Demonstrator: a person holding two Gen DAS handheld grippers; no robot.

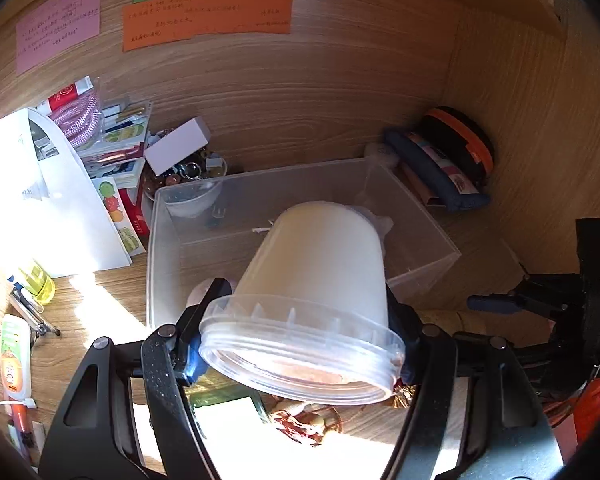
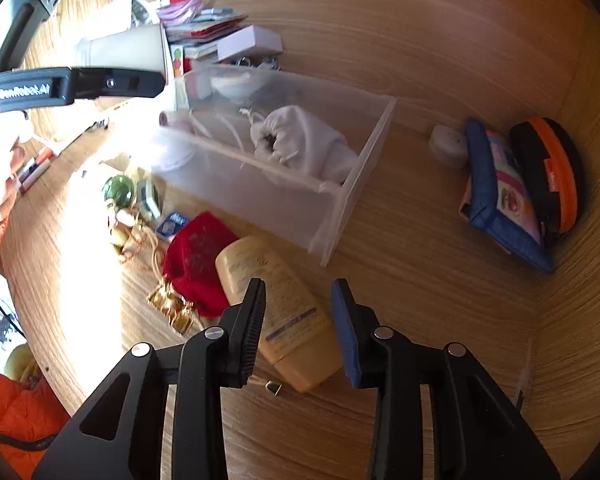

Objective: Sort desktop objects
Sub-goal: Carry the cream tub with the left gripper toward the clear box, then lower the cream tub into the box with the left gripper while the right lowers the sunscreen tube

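My left gripper (image 1: 306, 300) is shut on a white plastic tub (image 1: 320, 264) with a clear ribbed lid. It holds the tub tilted above the near wall of a clear plastic bin (image 1: 260, 184). A white drawstring pouch (image 2: 308, 140) and a cable lie in the bin (image 2: 284, 200). My right gripper (image 2: 299, 292) hangs open over a yellow tube (image 2: 284, 304) that lies flat on the wooden desk in front of the bin. The tube shows in the gap between the jaws and the pads do not press on it. A red pouch (image 2: 198, 256) lies against the tube's left side.
A blue pencil case (image 2: 500, 200) and a black-and-orange case (image 2: 552, 168) lean in the right corner. Papers, a white box (image 1: 176, 144) and small clutter crowd the back left. A green ball (image 2: 118, 188) and gold trinkets (image 2: 170, 304) lie left of the red pouch.
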